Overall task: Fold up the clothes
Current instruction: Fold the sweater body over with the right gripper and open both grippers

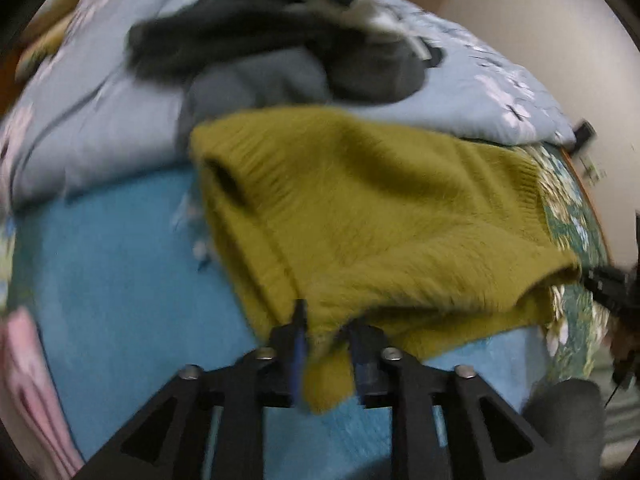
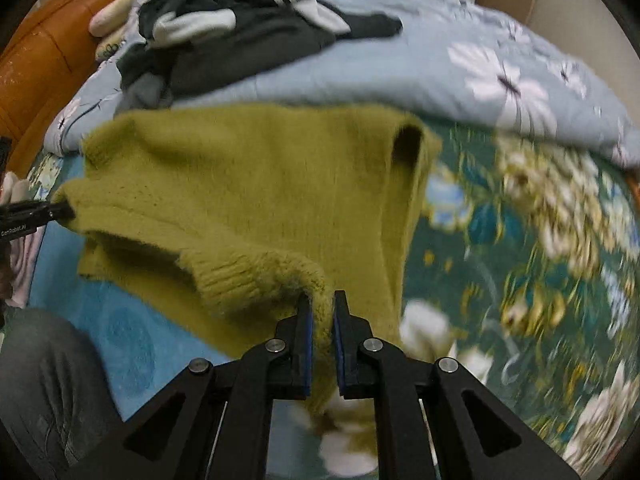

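Sweater (image 1: 380,216), mustard knit, lay on the bed (image 1: 120,280), near edge lifted. Left gripper (image 1: 326,334) and right gripper (image 2: 322,316) were clamped on it. Judged soft, limp; grip edges.

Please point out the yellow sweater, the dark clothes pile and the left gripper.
yellow sweater (image 2: 256,176), right wrist view, flat middle.
dark clothes pile (image 2: 240,40), right wrist view, top.
left gripper (image 1: 326,344), left wrist view, between fingertips.

Mustard-yellow sweater (image 2: 248,184); grey-blue white-flowered quilt (image 2: 420,76); dark clothes (image 2: 240,36).
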`<state>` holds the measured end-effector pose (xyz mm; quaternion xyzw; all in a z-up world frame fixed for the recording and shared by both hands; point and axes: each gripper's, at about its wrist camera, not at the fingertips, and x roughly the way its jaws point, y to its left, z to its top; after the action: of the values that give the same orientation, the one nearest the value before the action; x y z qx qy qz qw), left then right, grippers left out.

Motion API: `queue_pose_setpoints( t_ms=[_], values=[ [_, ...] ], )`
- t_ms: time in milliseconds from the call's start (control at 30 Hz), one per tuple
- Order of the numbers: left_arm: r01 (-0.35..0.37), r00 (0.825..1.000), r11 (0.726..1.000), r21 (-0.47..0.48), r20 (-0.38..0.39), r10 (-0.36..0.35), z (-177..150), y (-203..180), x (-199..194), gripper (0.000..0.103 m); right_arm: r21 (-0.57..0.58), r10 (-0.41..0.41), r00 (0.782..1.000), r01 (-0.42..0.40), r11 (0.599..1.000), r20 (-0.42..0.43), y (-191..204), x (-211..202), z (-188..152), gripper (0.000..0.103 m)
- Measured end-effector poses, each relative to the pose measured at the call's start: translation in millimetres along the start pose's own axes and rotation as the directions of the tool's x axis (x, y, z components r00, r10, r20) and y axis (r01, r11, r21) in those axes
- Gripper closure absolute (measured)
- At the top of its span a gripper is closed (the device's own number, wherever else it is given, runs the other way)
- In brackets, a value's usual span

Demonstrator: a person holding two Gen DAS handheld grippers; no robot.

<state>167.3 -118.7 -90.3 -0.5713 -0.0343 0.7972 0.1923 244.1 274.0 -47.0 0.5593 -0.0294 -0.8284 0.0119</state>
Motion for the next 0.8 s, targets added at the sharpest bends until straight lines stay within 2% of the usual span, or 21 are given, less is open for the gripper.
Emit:
queue_pose_setpoints(
  t_ms=[33,67,100,133,233,300,367,433,467,567,633,700,733,800],
  values=[
    [0.017,1.0,0.999,-0.029,-0.006,-0.017,-2,4,-3,0.07,0.011,0.008,1.0,-0.007,1.0,-0.011,-1,1,-5,0.094],
    [0.043,0.999,0.997,-0.071,-0.008,-0.044,-7,11,-5,0.061,0.012,0.01,1.0,-0.01,1.0,-0.015,-2,0,-9,0.092],
    [0.068,0.997,0.992,-0.11,-0.016,-0.07,-11,15,-6,0.048,0.013,0.012,1.0,-0.012,1.0,-0.02,-4,0,-13,0.09],
    [0.115,0.992,0.977,-0.178,-0.032,-0.123,-16,23,-3,0.044,0.017,0.015,1.0,-0.015,1.0,-0.026,-6,-1,-17,0.087],
    [0.233,0.959,0.898,-0.374,-0.064,-0.276,-30,43,10,0.043,0.123,0.082,0.995,-0.075,0.99,-0.053,-20,0,-30,0.082],
    [0.283,0.931,0.823,-0.492,-0.063,-0.359,-38,51,17,0.042,0.236,0.171,0.984,-0.156,0.959,-0.047,-31,-2,-37,0.08],
    [0.345,0.9,0.746,-0.569,-0.026,-0.436,-43,53,21,0.04,0.397,0.312,0.95,-0.282,0.874,-0.014,-46,-1,-47,0.067],
    [0.388,0.88,0.7,-0.599,0.015,-0.475,-45,49,21,0.035,0.496,0.403,0.915,-0.357,0.792,0.015,-53,2,-53,0.062],
    [0.4,0.873,0.686,-0.608,0.024,-0.488,-43,45,22,0.03,0.538,0.419,0.907,-0.367,0.759,0.028,-56,7,-54,0.06],
    [0.432,0.851,0.643,-0.632,0.05,-0.522,-39,33,25,0.028,0.655,0.462,0.884,-0.392,0.646,0.074,-64,19,-58,0.057],
    [0.405,0.86,0.637,-0.656,0.038,-0.508,-35,28,29,0.028,0.723,0.486,0.867,-0.404,0.56,0.107,-69,28,-60,0.057],
    [0.36,0.877,0.635,-0.684,0.018,-0.479,-30,22,34,0.03,0.785,0.503,0.852,-0.408,0.466,0.144,-74,37,-62,0.057],
    [0.347,0.886,0.642,-0.684,0.015,-0.463,-28,19,34,0.03,0.819,0.5,0.851,-0.398,0.414,0.161,-77,43,-64,0.057],
    [0.312,0.904,0.653,-0.69,0.004,-0.428,-25,17,36,0.032,0.864,0.497,0.85,-0.373,0.338,0.173,-79,52,-69,0.057]
  ],
)
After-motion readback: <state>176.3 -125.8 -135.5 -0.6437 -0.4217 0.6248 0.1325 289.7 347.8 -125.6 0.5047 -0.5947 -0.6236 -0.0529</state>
